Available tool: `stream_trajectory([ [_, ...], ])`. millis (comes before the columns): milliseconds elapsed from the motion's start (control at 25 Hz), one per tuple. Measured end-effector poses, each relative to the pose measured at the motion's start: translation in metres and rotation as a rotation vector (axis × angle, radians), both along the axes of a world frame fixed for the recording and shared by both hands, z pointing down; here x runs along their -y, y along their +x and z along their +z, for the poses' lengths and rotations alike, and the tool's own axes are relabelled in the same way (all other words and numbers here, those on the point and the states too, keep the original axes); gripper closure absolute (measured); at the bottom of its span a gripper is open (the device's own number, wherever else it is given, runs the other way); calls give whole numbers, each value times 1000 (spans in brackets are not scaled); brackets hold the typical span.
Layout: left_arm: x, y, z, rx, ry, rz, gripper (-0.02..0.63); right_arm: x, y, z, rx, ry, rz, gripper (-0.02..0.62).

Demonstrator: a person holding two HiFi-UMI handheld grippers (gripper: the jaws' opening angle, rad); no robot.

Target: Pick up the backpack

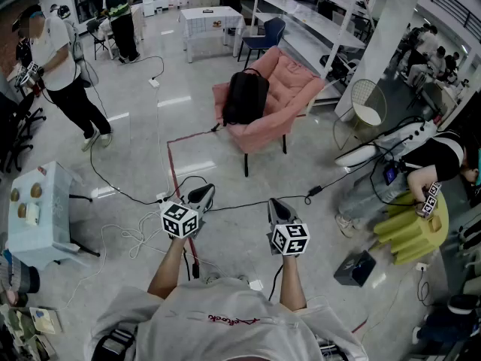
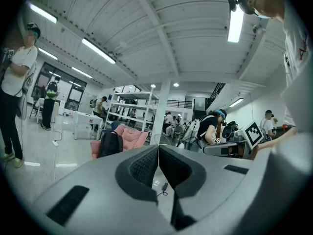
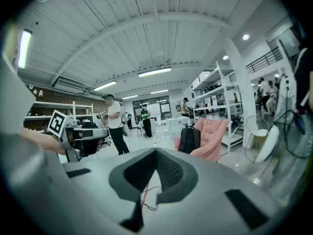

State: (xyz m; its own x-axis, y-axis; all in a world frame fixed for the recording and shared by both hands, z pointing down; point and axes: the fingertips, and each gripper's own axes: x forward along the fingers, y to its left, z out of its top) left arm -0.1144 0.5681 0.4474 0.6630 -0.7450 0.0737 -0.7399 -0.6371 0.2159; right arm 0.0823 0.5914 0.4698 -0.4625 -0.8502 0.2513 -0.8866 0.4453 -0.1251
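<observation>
The left gripper (image 2: pixel 158 149) is held with its jaws pressed together and nothing between them, and the right gripper (image 3: pixel 156 152) is likewise closed on nothing. Both are held side by side low in the head view, near the person's body, with the floor (image 1: pixel 150 134) beneath them, and both are pointed toward the far part of the room. A thin black cable (image 1: pixel 240 204) is seen running across the floor just beyond their tips, and a red line (image 1: pixel 173 168) is marked on the floor from the near left toward the far middle. Well apart from both grippers, the black backpack (image 1: pixel 245 96) is stood upright on the seat of a pink armchair (image 1: pixel 293 89), leaned against its left arm. Farther off, a white table (image 1: pixel 210 15) and a blue chair (image 1: pixel 268 32) are placed, with white shelves (image 1: pixel 316 21) to the right of them. At the far left a person (image 1: pixel 64 74) in a white shirt is seen standing, and a pale blue cabinet (image 1: pixel 41 224) is set at the near left.
</observation>
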Motion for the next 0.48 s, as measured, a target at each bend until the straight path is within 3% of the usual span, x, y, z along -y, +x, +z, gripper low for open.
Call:
stream_trajectory([
  [480, 0, -27, 6, -4, -6, 22, 591, 2, -31, 0, 6, 7, 17, 577],
])
